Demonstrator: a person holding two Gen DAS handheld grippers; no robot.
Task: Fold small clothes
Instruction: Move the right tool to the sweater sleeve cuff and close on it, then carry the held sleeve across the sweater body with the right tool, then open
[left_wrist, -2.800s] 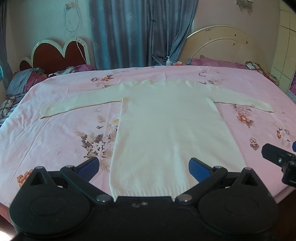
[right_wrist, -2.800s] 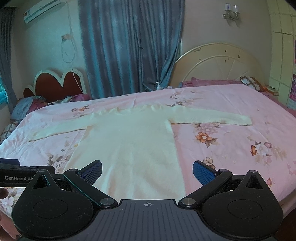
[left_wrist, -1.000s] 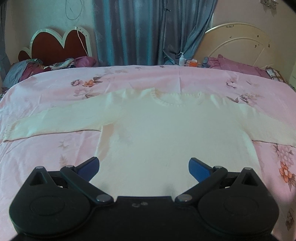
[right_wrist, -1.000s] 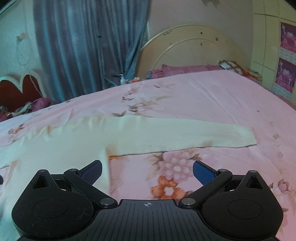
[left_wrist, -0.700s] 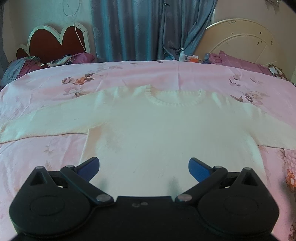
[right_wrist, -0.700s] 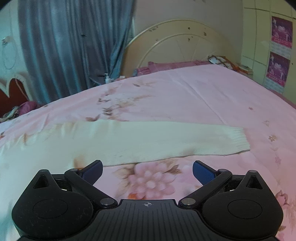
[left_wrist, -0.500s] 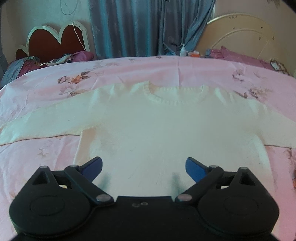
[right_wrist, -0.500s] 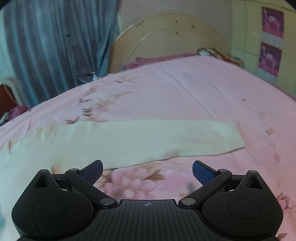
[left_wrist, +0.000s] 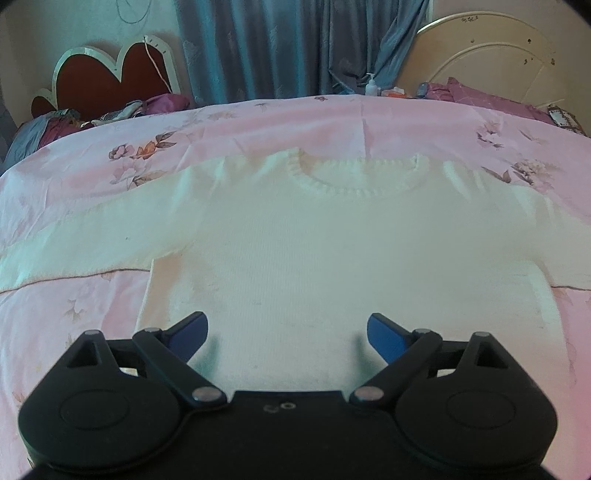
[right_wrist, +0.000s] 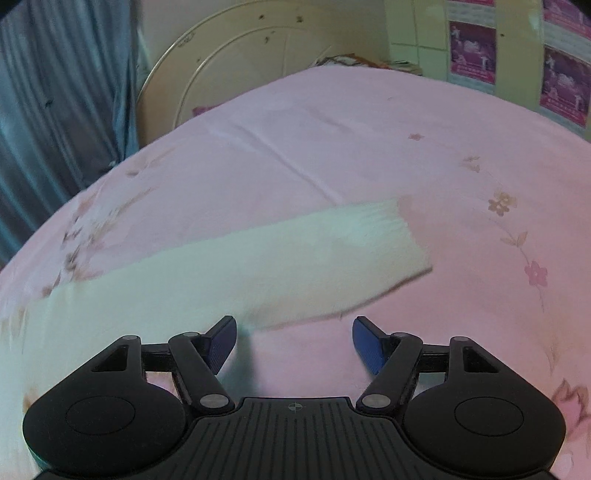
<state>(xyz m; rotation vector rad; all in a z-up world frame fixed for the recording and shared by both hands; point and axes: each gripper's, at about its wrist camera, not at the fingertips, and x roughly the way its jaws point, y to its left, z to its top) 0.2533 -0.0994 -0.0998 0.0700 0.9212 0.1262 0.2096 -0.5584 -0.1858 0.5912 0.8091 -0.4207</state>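
Observation:
A cream knit sweater (left_wrist: 332, 251) lies flat, front up, on a pink floral bed, with its ribbed neckline (left_wrist: 354, 181) toward the far side and both sleeves spread out sideways. My left gripper (left_wrist: 288, 332) is open and empty, low over the middle of the sweater's body. In the right wrist view the sweater's right sleeve (right_wrist: 258, 273) runs from the left to its cuff (right_wrist: 399, 232). My right gripper (right_wrist: 293, 343) is open and empty, just in front of the sleeve's near edge, close to the cuff end.
The pink floral bedsheet (left_wrist: 92, 177) covers the whole bed. Headboards (left_wrist: 110, 74) and pillows stand at the far side before blue curtains (left_wrist: 295, 44). A lotion bottle (left_wrist: 372, 85) stands at the back. A cream headboard (right_wrist: 229, 70) and postered wall (right_wrist: 561, 81) lie beyond the sleeve.
Both grippers have moved forward from the sweater's hem. The left now hovers over the chest; the right has swung right to the sleeve's cuff end and its jaws have narrowed somewhat.

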